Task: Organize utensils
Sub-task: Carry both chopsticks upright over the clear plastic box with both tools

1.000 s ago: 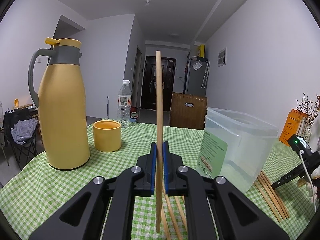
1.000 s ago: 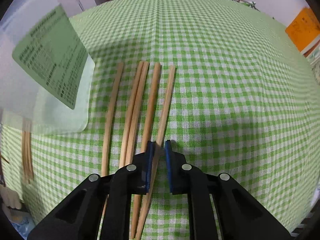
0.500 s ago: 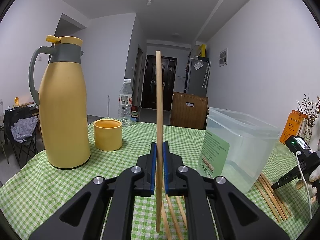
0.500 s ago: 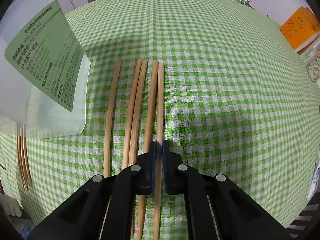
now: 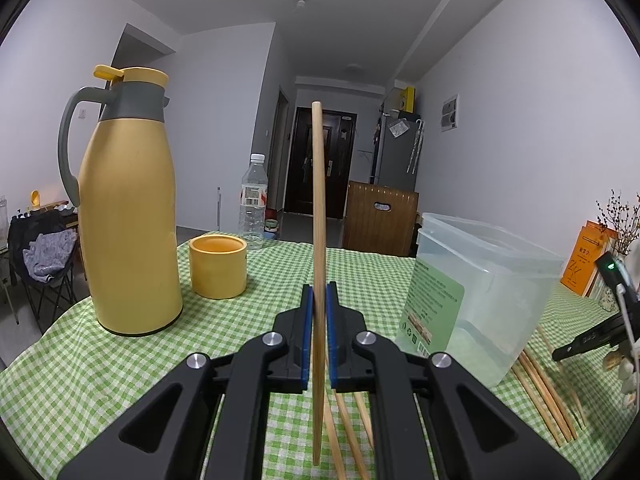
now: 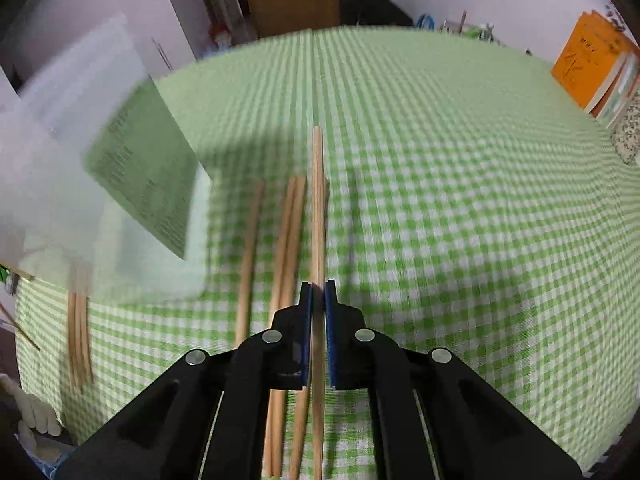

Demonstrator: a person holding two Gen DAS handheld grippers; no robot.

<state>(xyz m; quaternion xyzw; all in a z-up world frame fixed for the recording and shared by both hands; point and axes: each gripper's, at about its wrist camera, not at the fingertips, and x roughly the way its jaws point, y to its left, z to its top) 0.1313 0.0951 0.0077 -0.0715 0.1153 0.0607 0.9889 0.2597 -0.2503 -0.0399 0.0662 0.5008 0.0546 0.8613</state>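
My left gripper (image 5: 318, 332) is shut on a wooden chopstick (image 5: 318, 216) that stands upright above the green checked cloth (image 5: 120, 372). Behind it, to the left, sits a short yellow cup (image 5: 218, 266). In the right wrist view my right gripper (image 6: 318, 336) is shut on another chopstick (image 6: 318, 208), lifted off the cloth (image 6: 460, 220). Several more chopsticks (image 6: 286, 248) lie on the cloth just left of it. From the left wrist view, the right gripper (image 5: 588, 338) shows at the far right edge, with loose chopsticks (image 5: 544, 396) below it.
A tall yellow thermos jug (image 5: 128, 216) stands at the left and a plastic water bottle (image 5: 253, 202) behind the cup. A clear plastic box (image 5: 476, 296) with a green label stands at the right, and is seen blurred at the left (image 6: 100, 168). Orange books (image 6: 592, 68) lie at the far right.
The right gripper closed on the rightmost chopstick and lifted it off the cloth, tilting up so the far table edge came into view. The left gripper and its chopstick stayed put.
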